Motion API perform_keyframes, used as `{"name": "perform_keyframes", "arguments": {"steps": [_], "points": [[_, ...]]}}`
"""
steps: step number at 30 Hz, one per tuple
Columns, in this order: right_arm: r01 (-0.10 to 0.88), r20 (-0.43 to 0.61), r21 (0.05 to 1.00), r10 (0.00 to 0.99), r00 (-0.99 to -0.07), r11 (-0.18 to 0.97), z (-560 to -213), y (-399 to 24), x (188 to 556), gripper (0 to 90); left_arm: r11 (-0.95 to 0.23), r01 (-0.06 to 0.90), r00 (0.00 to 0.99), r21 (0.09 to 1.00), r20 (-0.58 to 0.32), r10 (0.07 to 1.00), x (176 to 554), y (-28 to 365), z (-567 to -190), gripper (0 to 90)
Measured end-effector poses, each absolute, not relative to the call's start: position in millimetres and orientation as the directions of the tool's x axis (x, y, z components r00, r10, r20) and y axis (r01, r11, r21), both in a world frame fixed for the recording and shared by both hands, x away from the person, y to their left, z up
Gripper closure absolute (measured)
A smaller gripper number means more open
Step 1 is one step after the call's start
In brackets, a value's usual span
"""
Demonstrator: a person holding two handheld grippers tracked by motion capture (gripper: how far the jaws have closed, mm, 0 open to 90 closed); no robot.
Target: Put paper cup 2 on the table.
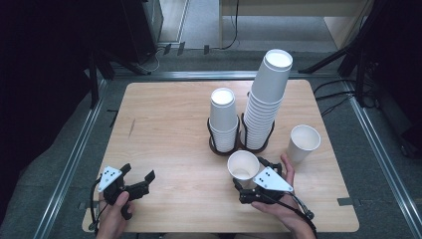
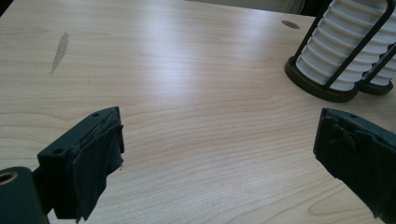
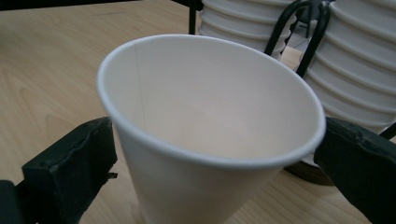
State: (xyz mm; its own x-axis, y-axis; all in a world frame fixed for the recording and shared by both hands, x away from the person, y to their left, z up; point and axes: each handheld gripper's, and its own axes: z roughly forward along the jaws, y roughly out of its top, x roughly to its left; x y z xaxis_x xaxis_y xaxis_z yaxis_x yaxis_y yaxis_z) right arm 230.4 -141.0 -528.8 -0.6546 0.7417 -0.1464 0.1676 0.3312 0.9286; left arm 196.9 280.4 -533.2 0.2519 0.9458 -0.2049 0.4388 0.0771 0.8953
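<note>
**Right jaws wide around paper cup**

Right gripper [image 1: 247, 179]: jaws spread wide, paper cup [image 3: 210, 135] upright between them, pads just beside its wall with a gap on either side. Not clamped. Short cup stack [image 1: 223, 120] and tall cup stack [image 1: 263, 102] just beyond the jaws; second loose cup [image 1: 303, 143] off to their right. Left gripper [image 1: 135, 178]: jaws wide, bare table [image 2: 196, 93] between them.

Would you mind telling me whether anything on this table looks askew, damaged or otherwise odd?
Two small things. The taller cup stack leans to the right out of its wire holder, while the shorter stack stands straight. The table also has a thin dark smear on its left half. No cup is crushed or tipped.
</note>
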Motion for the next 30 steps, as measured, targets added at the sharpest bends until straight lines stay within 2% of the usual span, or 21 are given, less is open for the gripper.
{"name": "perform_keyframes", "arguments": {"steps": [5, 16, 30], "points": [[0.142, -0.203, 0.906, 0.705, -0.680, 0.398, -521, -159, 223, 0.0, 0.082, 0.444, 0.242, 0.892, -0.207, 0.948, 198, 281, -535, 1.7], [0.173, -0.204, 0.902, 0.742, -0.639, 0.397, -524, -205, 216, 0.0, 0.067, 0.459, 0.232, 0.886, -0.193, 0.953, 198, 282, -538, 1.7], [0.234, -0.177, 0.914, 0.845, -0.505, 0.331, -529, -259, 219, 0.0, 0.063, 0.476, 0.207, 0.877, -0.181, 0.962, 190, 289, -544, 1.7]]}}
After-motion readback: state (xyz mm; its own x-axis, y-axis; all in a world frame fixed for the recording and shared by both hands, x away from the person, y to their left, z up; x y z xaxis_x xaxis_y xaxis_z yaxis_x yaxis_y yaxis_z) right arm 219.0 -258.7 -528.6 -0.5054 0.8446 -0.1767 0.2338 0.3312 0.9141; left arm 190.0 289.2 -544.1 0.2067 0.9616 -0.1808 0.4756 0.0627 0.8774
